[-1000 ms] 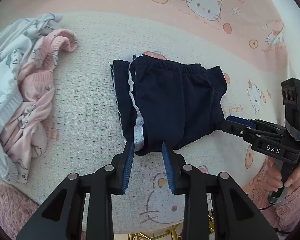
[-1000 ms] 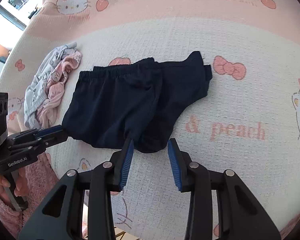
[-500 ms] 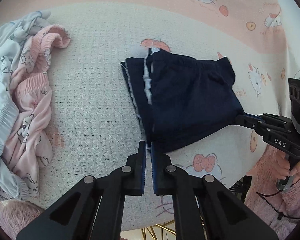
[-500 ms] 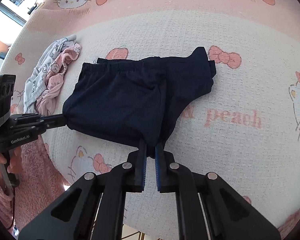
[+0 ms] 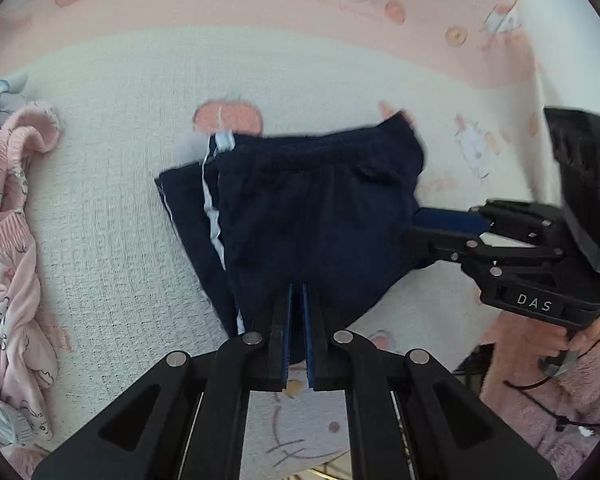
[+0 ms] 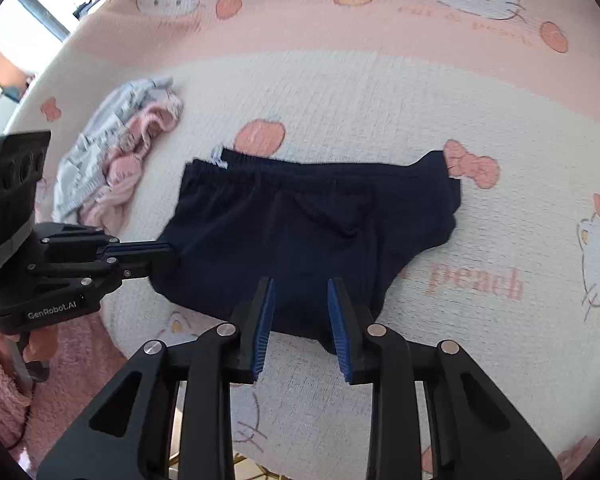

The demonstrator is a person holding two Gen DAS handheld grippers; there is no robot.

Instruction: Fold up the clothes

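Your left gripper (image 5: 296,320) was closed on the near hem of the navy shorts (image 5: 316,216), its 2 fingers (image 5: 280,332) clamped with dark fabric pinched between them. Your right gripper (image 6: 302,320) had just been opening: its fingers (image 6: 342,332) stood apart over the near edge of the shorts, with cloth between them but the blue pads not pressing on it. The shorts lay folded on the cream and pink cartoon-print blanket (image 6: 380,100), waistband toward the far side, a white side stripe (image 5: 212,216) showing at the left fold. A loose pile of pink and pale blue clothes (image 6: 112,168) lay well apart to the left. Your hand (image 5: 580,336) held the right gripper's handle beside a pink fleece sleeve (image 5: 540,392)
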